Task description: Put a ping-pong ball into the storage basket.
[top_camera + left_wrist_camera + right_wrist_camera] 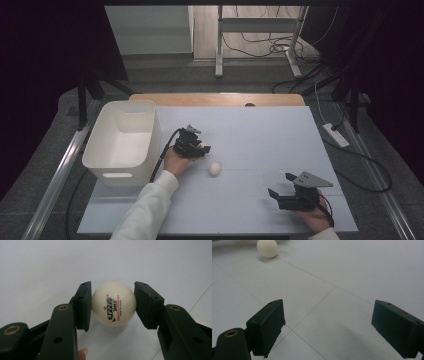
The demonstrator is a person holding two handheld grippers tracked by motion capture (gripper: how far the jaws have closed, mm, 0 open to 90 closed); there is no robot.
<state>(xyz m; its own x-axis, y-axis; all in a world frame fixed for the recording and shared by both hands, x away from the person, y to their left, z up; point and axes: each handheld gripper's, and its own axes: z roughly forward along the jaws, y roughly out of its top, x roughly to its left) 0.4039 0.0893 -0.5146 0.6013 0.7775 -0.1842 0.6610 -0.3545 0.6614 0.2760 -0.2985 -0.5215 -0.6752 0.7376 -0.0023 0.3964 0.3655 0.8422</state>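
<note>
A pale blue-grey mat (260,140) is covering the table, with dark floor and loose cables lying beyond its far edge. At the left side of the mat a white plastic bin (122,145) is standing upright, its mouth open to the ceiling. Just right of the bin, a white-sleeved arm is reaching in from the near edge, and its hand is holding the left gripper (204,149) low over the mat. In the left gripper view its 2 black jaws are pressing on either side of a white table-tennis ball (113,303), red and black print facing the camera, so the ball is sitting clamped between the pads just above the mat. A little to the right of that gripper, a white egg-shaped thing (214,168) is lying alone on the mat, near the gripper but apart from it. Farther right, close to the near edge, the other hand is holding the right gripper (281,184), its jaws standing wide apart over bare mat.
</note>
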